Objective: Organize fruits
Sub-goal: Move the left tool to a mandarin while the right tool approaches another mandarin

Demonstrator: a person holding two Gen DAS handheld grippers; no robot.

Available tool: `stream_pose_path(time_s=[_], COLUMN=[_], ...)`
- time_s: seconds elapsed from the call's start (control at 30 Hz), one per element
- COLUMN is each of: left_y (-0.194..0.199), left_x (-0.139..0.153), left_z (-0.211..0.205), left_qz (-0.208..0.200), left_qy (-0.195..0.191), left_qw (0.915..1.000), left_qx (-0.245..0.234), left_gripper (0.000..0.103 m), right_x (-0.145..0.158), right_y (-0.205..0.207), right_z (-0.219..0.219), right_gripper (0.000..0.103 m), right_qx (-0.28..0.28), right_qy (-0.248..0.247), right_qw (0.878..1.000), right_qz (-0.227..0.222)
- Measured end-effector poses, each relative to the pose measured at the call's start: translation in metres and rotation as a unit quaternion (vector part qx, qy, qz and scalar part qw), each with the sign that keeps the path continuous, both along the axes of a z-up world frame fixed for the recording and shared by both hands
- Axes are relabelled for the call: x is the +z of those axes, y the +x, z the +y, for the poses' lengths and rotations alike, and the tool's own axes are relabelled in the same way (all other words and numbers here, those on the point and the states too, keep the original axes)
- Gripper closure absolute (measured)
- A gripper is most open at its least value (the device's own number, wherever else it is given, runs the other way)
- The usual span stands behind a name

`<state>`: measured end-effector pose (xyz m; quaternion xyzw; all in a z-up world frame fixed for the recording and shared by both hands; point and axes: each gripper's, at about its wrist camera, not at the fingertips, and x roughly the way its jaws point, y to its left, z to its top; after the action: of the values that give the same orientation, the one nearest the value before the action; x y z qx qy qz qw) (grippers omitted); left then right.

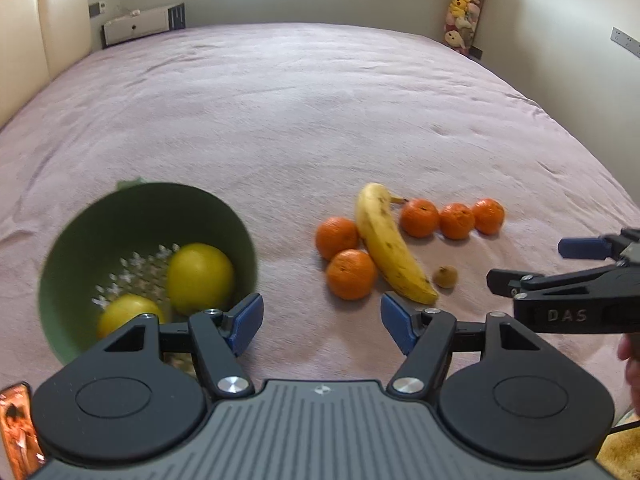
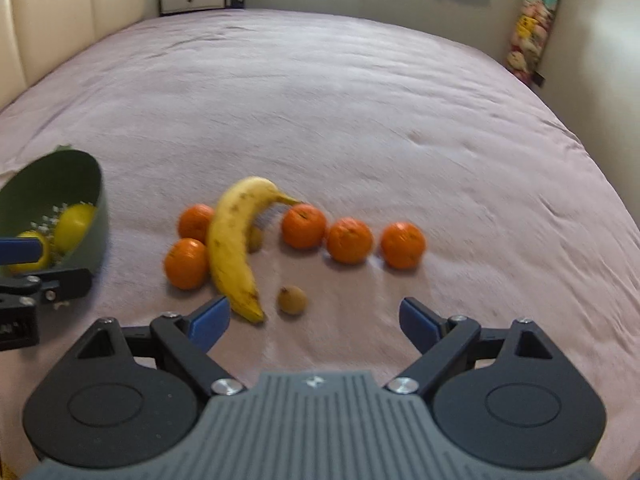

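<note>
A green colander bowl (image 1: 100,224) lies tipped on the pink bedspread with two yellow lemons (image 1: 199,278) inside; the right wrist view shows the bowl (image 2: 56,184) at far left. A banana (image 1: 390,248) lies among several oranges (image 1: 351,274), with a small brown fruit (image 1: 445,277) beside its tip. My left gripper (image 1: 322,322) stands open and empty, its left finger by the bowl's rim. My right gripper (image 2: 316,320) is open and empty just short of the banana (image 2: 234,248) and the small brown fruit (image 2: 293,300). A second brown fruit (image 2: 256,240) peeks out behind the banana.
The pink bedspread (image 1: 300,120) stretches far behind the fruit. A cream headboard (image 1: 40,36) runs along the left, a white nightstand (image 1: 138,24) stands at the back, and a column of plush toys (image 1: 464,8) hangs at the back right. A person's hand (image 1: 630,360) shows at the right edge.
</note>
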<state>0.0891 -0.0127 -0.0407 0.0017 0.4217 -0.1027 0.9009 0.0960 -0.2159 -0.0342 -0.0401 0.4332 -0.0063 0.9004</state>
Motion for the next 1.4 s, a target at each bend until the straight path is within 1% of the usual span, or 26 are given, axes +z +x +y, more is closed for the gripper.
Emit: stream_pose_path(time_s=[0.1,0.2,0.23,0.37,0.5,0.57,0.7,0.73,0.83,1.03,1.13,1.23,1.4], left_y=[0.0,-0.001,-0.001,-0.001,0.002,0.004,0.011,0.013,0.019,0.033,0.04,0.045,0.054], left_x=[-0.006,-0.012,-0.014,-0.019,-0.024,-0.026,-0.029,-0.03,-0.034,-0.045,-0.053,-0.06,-0.066], left_z=[-0.004,-0.01,-0.011,-0.016,-0.02,-0.021,-0.026,-0.028,-0.036,-0.052,-0.057,-0.06,-0.06], left_qz=[0.008,0.009,0.008,0.004,0.003,0.002,0.003,0.003,-0.002,-0.012,-0.006,-0.003,0.004], left_qy=[-0.019,-0.029,-0.031,-0.04,-0.053,-0.056,-0.059,-0.056,-0.03,0.025,0.032,0.046,0.052], left_qw=[0.9998,0.9995,0.9995,0.9991,0.9986,0.9984,0.9982,0.9984,0.9995,0.9996,0.9995,0.9989,0.9987], left_qx=[-0.003,-0.004,-0.005,-0.008,-0.004,0.001,0.006,0.008,0.008,-0.001,-0.003,-0.003,-0.002], left_gripper=[0.026,0.026,0.027,0.032,0.037,0.04,0.047,0.048,0.05,0.051,0.051,0.051,0.051], right_x=[-0.008,-0.012,-0.013,-0.014,-0.016,-0.019,-0.026,-0.028,-0.032,-0.038,-0.04,-0.043,-0.045], right_y=[-0.001,-0.002,-0.002,-0.002,0.001,0.005,0.014,0.016,0.02,0.03,0.036,0.043,0.055], right_z=[-0.007,-0.009,-0.009,-0.006,-0.008,-0.01,-0.015,-0.017,-0.02,-0.023,-0.025,-0.027,-0.028], right_gripper=[0.015,0.019,0.019,0.023,0.025,0.028,0.038,0.041,0.046,0.053,0.054,0.057,0.057], right_qx=[-0.008,-0.003,0.0,0.011,0.018,0.02,0.016,0.014,0.009,0.009,0.003,0.0,-0.004], right_qy=[0.007,0.014,0.016,0.019,0.023,0.032,0.047,0.05,0.064,0.072,0.075,0.068,0.03], right_qw=[1.0,1.0,1.0,1.0,1.0,0.999,0.999,0.999,0.998,0.997,0.997,0.998,0.999], right_qz=[0.004,0.006,0.007,0.008,-0.004,-0.006,-0.002,0.0,0.004,0.007,0.004,0.003,-0.009])
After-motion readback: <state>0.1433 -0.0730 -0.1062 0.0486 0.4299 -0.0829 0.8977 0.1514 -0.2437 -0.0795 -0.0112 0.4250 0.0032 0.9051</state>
